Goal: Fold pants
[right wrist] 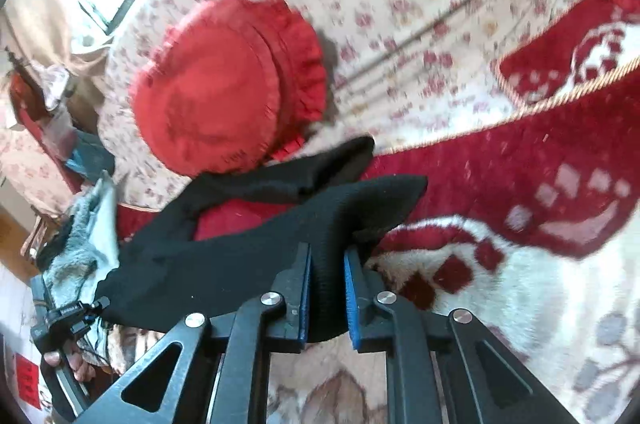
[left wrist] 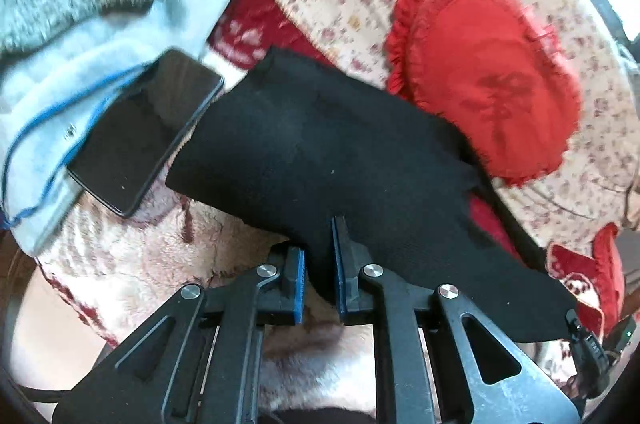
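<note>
Red cushion [left wrist: 488, 72] motion-blurred; black pants [left wrist: 320, 152] hide its lower edge; phone [left wrist: 140, 132] screen unreadable.

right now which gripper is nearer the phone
Left. The left gripper holds the black pants just right of the phone lying on the pale blue garment. The right gripper grips the far end.

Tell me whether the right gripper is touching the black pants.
Touching. The right wrist view shows the right gripper with both blue pads pressed against a bunch of the black pants between them.
</note>
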### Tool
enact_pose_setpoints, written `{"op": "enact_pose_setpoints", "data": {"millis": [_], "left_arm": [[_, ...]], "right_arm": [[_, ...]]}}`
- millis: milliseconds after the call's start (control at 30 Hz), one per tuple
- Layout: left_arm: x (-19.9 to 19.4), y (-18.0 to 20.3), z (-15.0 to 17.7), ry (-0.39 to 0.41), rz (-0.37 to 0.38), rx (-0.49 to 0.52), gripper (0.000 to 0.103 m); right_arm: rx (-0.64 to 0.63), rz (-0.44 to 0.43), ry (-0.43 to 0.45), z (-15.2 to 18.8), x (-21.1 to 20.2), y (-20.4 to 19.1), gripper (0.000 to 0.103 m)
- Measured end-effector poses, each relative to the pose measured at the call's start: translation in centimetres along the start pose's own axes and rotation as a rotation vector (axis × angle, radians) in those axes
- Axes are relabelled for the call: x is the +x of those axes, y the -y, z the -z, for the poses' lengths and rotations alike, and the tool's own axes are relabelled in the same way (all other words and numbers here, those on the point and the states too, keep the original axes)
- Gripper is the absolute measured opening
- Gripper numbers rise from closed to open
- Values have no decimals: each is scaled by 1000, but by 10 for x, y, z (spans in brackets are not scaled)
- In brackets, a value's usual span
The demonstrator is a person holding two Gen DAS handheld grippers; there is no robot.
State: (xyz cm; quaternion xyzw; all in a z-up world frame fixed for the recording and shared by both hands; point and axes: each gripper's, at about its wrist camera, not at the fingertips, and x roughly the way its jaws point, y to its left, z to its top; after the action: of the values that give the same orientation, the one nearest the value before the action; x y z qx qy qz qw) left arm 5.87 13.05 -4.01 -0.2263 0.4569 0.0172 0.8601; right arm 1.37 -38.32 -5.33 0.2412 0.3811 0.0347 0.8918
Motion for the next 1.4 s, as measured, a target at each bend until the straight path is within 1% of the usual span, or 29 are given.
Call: {"op": "enact_pose_setpoints", "data": {"millis": [133, 200, 267, 333, 400, 433, 467, 500, 533, 567, 600, 633, 700, 733, 767, 833, 867, 900, 967, 1033, 1100, 1167, 1300, 1400], "left_arm": [[-26, 2, 9, 18, 19, 39, 10], [-33, -1, 22, 2, 21, 57, 10], [-29, -5, 37, -28, 10, 70, 10], [-18, -12, 52, -58, -34, 96, 10], [-4, -20, 64, -108, -55, 104, 11], [-1, -24, 67, -115, -61, 104, 12], [-2, -28, 69, -117, -67, 105, 13], [-7, -29, 69, -111, -77, 114, 13], [-12, -29, 69, -103, -86, 124, 13], [-20, -28, 68, -90, -104, 137, 13], [-31, -27, 66, -63, -142, 157, 13], [-38, -26, 65, -38, -163, 171, 13], [-56, -25, 59, 20, -177, 189, 13], [-61, -24, 56, 27, -170, 193, 14], [-62, -24, 52, 26, -163, 198, 17], [-61, -20, 45, 34, -146, 206, 30], [-56, -18, 41, 38, -144, 205, 33], [-51, -15, 37, 34, -135, 204, 36], [-35, -10, 28, 20, -110, 195, 37], [-20, -7, 17, 1, -89, 178, 42], [-3, -3, 5, -13, -68, 153, 42], [16, 1, -9, -27, -73, 140, 42], [63, 3, -33, -81, -109, 126, 42], [88, -5, -45, -105, -157, 114, 42]], "right_arm": [[-16, -32, 47, -2, -43, -7, 13], [-29, -25, 41, 1, -55, -8, 13], [-29, 3, 17, 11, -61, -4, 13], [-26, 48, -34, 24, -54, 7, 13], [3, 72, -112, 34, -38, 20, 13], [11, 95, -156, 40, -28, 26, 14], [-1, 131, -180, 43, -24, 28, 18], [-34, 173, -183, 44, -24, 26, 23], [-55, 195, -172, 42, -27, 24, 34], [-81, 225, -152, 38, -33, 19, 37], [-99, 239, -137, 33, -38, 15, 37], [-119, 247, -119, 26, -42, 9, 38], [-143, 230, -93, 15, -47, -3, 40], [-158, 205, -83, 8, -46, -12, 42], [-179, 173, -79, 5, -42, -22, 44], [-228, 105, -85, -5, -26, -45, 45], [-251, 88, -91, -9, -16, -57, 46], [-279, 69, -94, -14, -4, -70, 46], [-338, 23, -98, -22, 22, -98, 46], [-390, -24, -122, -30, 51, -124, 48], [-436, -43, -135, -39, 80, -147, 49], [-481, -62, -131, -47, 107, -167, 49], [-578, -58, -162, -61, 164, -201, 50], [-642, -71, -215, -67, 205, -218, 50]]}}
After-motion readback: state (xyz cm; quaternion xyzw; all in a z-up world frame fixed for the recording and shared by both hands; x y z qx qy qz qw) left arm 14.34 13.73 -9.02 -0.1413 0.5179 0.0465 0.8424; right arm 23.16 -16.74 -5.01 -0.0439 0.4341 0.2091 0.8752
